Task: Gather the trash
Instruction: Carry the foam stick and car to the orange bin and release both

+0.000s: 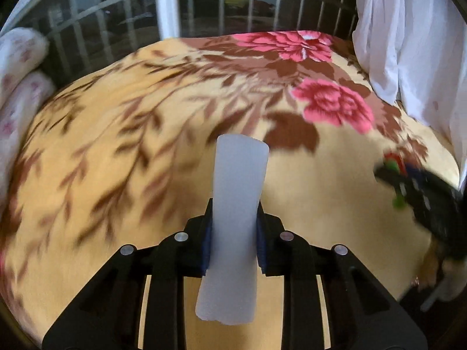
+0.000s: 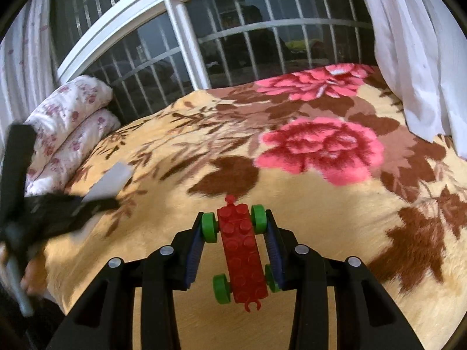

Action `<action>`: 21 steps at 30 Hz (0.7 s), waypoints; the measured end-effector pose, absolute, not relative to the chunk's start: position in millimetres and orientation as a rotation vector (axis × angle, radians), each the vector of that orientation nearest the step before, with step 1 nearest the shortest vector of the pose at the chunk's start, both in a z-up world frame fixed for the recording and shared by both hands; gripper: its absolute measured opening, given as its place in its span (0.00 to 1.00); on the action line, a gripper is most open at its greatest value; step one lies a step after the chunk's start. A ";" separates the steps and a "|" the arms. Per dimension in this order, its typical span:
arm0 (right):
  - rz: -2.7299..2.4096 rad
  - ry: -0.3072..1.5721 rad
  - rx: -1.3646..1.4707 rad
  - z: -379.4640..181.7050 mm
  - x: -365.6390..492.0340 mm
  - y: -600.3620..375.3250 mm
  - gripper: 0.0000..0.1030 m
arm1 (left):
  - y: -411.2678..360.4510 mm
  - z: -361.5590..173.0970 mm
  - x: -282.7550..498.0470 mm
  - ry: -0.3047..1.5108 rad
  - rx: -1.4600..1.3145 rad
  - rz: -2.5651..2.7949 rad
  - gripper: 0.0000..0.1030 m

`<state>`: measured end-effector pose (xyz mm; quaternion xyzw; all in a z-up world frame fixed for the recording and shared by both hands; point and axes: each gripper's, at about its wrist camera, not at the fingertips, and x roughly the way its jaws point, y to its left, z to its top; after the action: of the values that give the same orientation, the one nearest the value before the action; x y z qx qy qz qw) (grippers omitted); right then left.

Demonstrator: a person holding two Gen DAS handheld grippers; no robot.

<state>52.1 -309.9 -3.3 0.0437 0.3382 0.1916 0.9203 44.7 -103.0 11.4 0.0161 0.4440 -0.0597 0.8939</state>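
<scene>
Left wrist view shows the left gripper (image 1: 233, 218) clenched on a white foam strip (image 1: 233, 227), held lengthwise above the floral blanket (image 1: 102, 160), with no bin or container anywhere in sight. Right wrist view has the right gripper (image 2: 238, 242) grasping a red brick toy car (image 2: 242, 253), its green wheels (image 2: 210, 227) pressed against the blue pads (image 2: 194, 250), over the same blanket beside two stacked pillows (image 2: 67, 122). Each gripper appears only as a dark blur at the other view's edge, and a white curtain (image 2: 414, 58) covers the bed's far right corner.
</scene>
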 end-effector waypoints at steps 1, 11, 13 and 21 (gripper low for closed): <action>0.400 0.679 0.071 -1.0 45.5 -306.6 0.38 | -100.8 11.5 20.0 0.907 0.042 -0.088 0.23; 0.456 0.662 0.007 13.5 -57.2 -285.3 0.38 | -98.7 7.8 -101.3 0.830 0.033 -0.063 0.23; 0.467 0.665 -0.001 17.0 -79.2 -285.2 0.38 | -99.5 5.0 -120.0 0.820 0.015 -0.073 0.23; 0.507 0.678 -0.034 11.2 -167.2 -281.8 0.38 | -111.7 -29.3 -172.2 0.841 0.059 -0.083 0.23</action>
<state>-167.2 -281.8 11.2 -0.0165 0.3292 0.2461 0.9115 -172.2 -111.7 -29.3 0.0285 0.4081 -0.0403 0.9116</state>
